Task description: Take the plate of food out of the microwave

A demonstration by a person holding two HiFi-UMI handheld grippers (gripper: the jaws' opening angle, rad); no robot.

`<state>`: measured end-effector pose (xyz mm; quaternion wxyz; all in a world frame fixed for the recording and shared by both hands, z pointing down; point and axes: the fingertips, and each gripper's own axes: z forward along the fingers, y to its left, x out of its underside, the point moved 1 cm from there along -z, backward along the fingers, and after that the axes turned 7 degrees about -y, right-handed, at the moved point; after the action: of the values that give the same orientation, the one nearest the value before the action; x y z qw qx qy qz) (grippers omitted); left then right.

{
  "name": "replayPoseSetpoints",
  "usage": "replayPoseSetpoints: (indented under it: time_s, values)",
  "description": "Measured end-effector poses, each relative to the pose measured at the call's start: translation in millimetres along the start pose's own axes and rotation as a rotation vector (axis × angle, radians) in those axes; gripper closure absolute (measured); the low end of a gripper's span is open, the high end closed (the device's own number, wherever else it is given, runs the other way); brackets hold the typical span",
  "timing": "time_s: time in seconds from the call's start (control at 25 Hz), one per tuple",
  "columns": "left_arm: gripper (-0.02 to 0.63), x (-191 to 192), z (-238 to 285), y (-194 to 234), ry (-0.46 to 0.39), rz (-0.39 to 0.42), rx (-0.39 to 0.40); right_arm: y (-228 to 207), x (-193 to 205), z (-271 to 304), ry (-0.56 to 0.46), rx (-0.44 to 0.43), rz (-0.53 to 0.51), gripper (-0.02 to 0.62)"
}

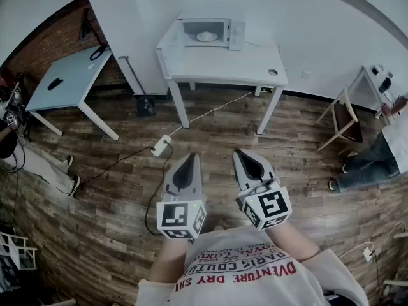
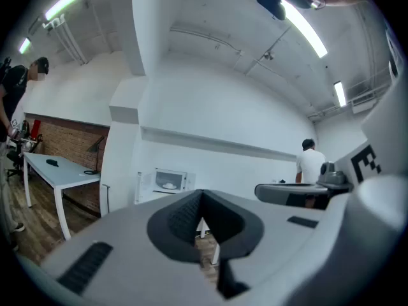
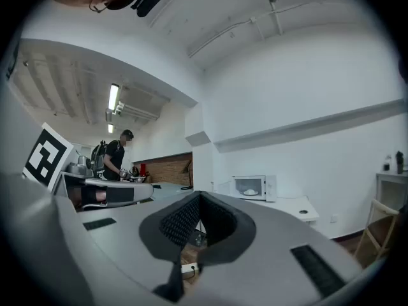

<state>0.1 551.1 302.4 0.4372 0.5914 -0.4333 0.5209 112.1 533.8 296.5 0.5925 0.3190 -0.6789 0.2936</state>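
A white microwave [image 1: 207, 32] stands far off on a white table [image 1: 223, 65], its door swung open to the left. Inside it lies a plate of pale food [image 1: 206, 36]. Both gripper views show the microwave small and distant [image 2: 171, 181] [image 3: 252, 187], with the plate [image 3: 250, 192] inside. My left gripper [image 1: 190, 158] and right gripper [image 1: 242, 153] are held side by side close to my body above the wooden floor, pointing level towards the table. Both are shut with nothing between the jaws, as also seen in the left gripper view [image 2: 202, 193] and the right gripper view [image 3: 199, 194].
A pale blue table [image 1: 70, 75] stands at the left by a brick wall. A power strip [image 1: 162, 145] and cables lie on the floor before the white table. At the right are a wooden chair [image 1: 344, 116] and a person [image 1: 382, 152]. Another person [image 1: 29, 161] is at the left.
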Motion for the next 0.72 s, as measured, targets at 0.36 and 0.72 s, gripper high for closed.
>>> replayPoseSetpoints:
  time_s: [0.36, 0.72]
  values:
    - [0.601, 1, -3, 5, 0.001, -0.004, 0.014, 5, 6, 7, 0.008, 0.001, 0.010, 0.592]
    - [0.601, 14, -4, 26, 0.026, -0.029, 0.003, 11, 21, 23, 0.035, 0.011, 0.068, 0.592]
